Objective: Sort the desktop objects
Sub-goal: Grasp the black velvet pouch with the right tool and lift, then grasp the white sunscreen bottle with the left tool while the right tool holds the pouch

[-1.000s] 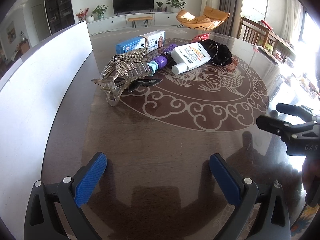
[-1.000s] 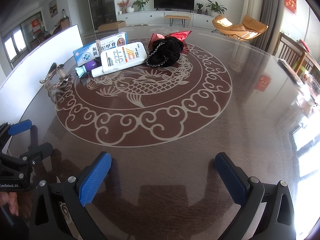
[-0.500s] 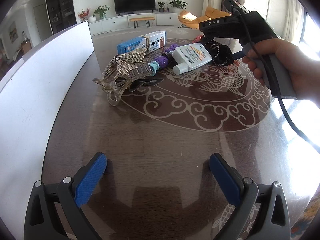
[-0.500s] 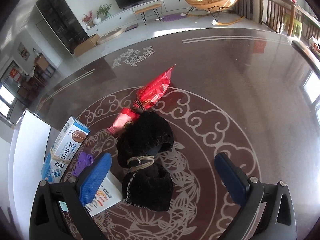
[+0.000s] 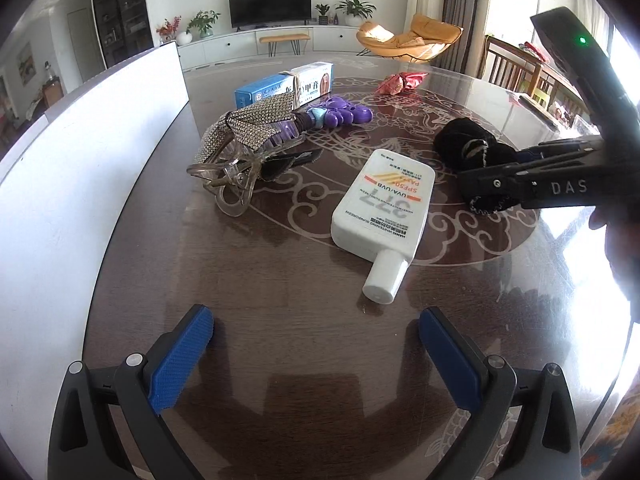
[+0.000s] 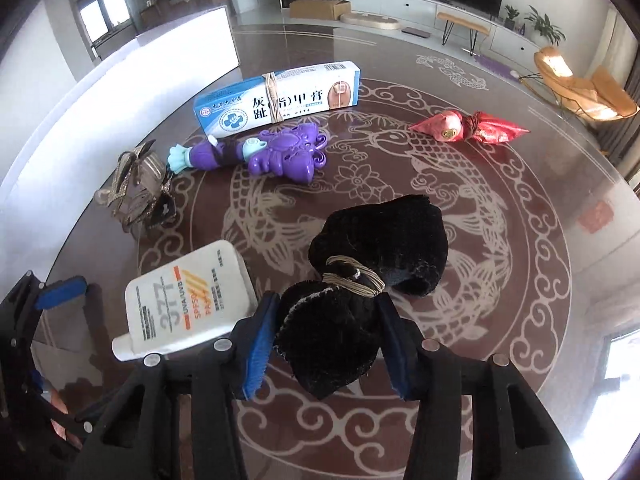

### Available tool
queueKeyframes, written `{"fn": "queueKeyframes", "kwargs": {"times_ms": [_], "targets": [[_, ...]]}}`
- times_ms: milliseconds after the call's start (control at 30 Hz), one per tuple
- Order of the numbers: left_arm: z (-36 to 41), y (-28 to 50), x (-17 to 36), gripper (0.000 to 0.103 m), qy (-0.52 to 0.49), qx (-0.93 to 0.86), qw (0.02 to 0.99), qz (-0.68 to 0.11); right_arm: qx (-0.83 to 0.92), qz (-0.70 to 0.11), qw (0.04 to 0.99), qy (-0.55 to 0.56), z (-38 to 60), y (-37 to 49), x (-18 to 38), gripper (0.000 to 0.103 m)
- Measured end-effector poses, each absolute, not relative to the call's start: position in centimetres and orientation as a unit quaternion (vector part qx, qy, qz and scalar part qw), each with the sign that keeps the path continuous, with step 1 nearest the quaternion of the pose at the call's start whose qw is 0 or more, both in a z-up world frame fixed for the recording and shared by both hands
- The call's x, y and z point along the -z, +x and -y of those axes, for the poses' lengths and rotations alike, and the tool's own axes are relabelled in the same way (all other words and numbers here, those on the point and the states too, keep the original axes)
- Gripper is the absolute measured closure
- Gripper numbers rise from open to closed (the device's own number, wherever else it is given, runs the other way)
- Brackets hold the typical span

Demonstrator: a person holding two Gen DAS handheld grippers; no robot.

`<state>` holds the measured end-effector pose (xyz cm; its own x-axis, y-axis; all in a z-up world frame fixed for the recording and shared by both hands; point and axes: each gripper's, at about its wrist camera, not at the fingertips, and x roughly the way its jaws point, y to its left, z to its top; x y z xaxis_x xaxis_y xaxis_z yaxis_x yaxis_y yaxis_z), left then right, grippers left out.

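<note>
A black cloth bundle [image 6: 380, 240] tied with twine lies on the dark patterned table [image 6: 500, 320]. My right gripper [image 6: 326, 332] has its blue pads against the bundle's near half on both sides, and its jaws are closing. To its left lies a white sunscreen bottle [image 6: 188, 300], cap towards the table edge. My left gripper [image 5: 316, 344] stands open over bare table just short of the bottle's cap [image 5: 382, 276], with nothing between its fingers. A hand holds the right gripper at the right edge of the left wrist view.
Further back lie a rhinestone hair clip [image 5: 240, 148], a purple toy [image 6: 280, 152], a blue-and-white box [image 6: 276, 100] and a red foil packet [image 6: 468, 126]. A white board [image 5: 80, 152] stands along the table's left side. Chairs stand beyond the right edge.
My right gripper swung in over the black bundle and closed around it. The sunscreen bottle now lies nearer and turned, away from the purple toy. The left gripper stayed put.
</note>
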<state>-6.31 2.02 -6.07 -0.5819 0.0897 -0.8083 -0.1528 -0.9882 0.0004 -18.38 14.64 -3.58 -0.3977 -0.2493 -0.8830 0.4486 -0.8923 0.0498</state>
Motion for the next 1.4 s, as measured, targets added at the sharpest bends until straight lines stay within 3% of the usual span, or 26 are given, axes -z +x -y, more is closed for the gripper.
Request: {"fn": "queueKeyframes", "kwargs": {"times_ms": [233,300,367,700,867,1100,1400], "targets": [[-2.0,-6.4,6.1,0.000,-0.452,-0.889,0.068,-0.035,0.857,-0.073,0.169,0.482,-20.3,-11.7,3.6,0.049],[-2.0,-6.3,6.1,0.000,-0.452,-0.889,0.068,-0.035,0.863,-0.065,0.160,0.476,-21.2,-10.9,3.6,0.021],[-2.0,-6.3,6.1,0.000,-0.452,-0.889,0.068,-0.035,0.871,-0.073,0.150,0.462,-21.5,-10.7,3.3,0.008],[-2.0,-6.3,6.1,0.000,-0.452,-0.889,0.068,-0.035,0.874,-0.087,0.118,0.464,-19.1,-14.9,4.7,0.008],[-1.7,-6.3,6.1,0.000,-0.449,-0.890,0.073,-0.024,0.877,-0.060,0.099,0.467,-21.4,-14.1,5.2,0.000],[-2.3,-6.6,6.2,0.000,-0.455,-0.886,0.079,-0.040,0.885,-0.048,0.085,0.455,-23.1,-12.7,5.3,0.000],[-6.6,-12.2,6.0,0.000,-0.469,-0.868,0.143,-0.080,0.885,-0.048,0.086,0.455,-23.2,-12.6,5.2,0.000]]}}
